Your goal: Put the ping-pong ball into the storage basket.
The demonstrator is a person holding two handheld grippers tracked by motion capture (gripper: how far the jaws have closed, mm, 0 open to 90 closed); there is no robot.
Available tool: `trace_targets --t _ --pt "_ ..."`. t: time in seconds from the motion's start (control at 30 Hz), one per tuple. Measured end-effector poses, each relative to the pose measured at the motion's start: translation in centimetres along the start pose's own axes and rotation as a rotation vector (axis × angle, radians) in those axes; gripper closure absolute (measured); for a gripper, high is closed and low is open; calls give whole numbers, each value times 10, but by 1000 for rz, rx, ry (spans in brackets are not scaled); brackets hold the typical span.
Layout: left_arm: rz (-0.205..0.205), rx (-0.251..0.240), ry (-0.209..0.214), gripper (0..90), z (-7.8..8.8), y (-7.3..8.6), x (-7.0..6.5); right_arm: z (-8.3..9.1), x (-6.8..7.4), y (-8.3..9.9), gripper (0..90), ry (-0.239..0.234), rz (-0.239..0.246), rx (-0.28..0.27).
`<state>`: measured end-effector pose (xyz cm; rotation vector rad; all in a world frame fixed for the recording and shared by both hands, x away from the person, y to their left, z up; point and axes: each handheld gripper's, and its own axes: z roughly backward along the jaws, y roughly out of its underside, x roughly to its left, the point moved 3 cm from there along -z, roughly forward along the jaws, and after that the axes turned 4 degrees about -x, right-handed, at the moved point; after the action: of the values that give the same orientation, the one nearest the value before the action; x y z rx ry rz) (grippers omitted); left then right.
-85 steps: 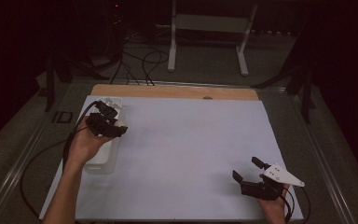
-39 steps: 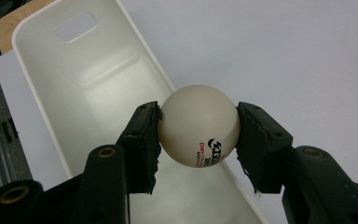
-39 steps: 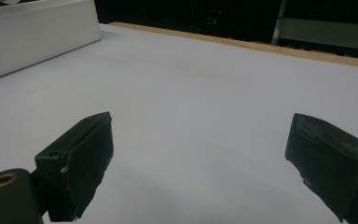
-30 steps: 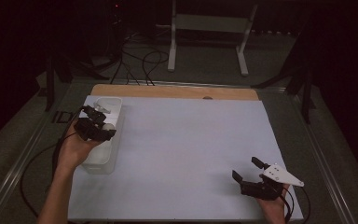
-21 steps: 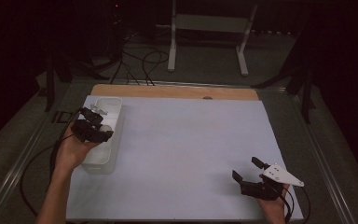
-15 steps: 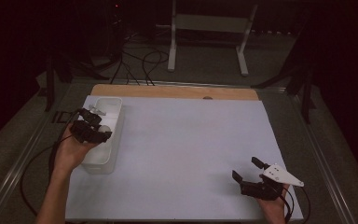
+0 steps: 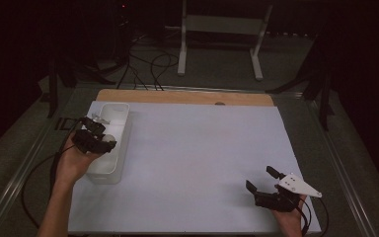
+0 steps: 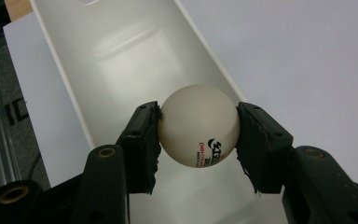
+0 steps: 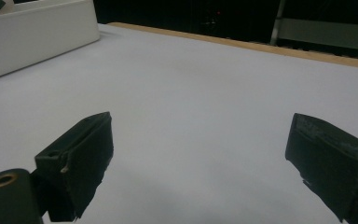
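drifting leftward, left gripper [image 8: 198,133] clamps a white printed ping-pong ball [image 8: 199,125] over the long white plastic bin [image 8: 121,51], probably lifting it out; right gripper [image 9: 200,163] rests wide apart.

Two grippers are showing: the left gripper [image 7: 96,139] at the left over the bin and the right gripper [image 7: 269,185] at the near right. One white ball [image 8: 199,132] is sitting between the left gripper's jaws. One white bin [image 7: 121,118] is lying along the left of one white table mat [image 7: 202,148].
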<state>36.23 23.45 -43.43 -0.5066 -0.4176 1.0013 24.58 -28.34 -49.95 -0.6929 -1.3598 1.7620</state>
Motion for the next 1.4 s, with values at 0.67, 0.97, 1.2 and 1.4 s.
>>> trace_targets --t 0.67,0.97,1.2,1.4 --pt "13 6 1 510 -1 6 2 -1 0 0 71 -2 2 1" --pt "69 -12 -44 22 1 4 5 -1 0 0 71 -1 -1 1" --pt "76 -27 -46 6 1 4 5 -1 0 0 71 0 1 1" --pt "70 -30 -44 6 -1 6 4 0 0 0 71 2 -1 0"
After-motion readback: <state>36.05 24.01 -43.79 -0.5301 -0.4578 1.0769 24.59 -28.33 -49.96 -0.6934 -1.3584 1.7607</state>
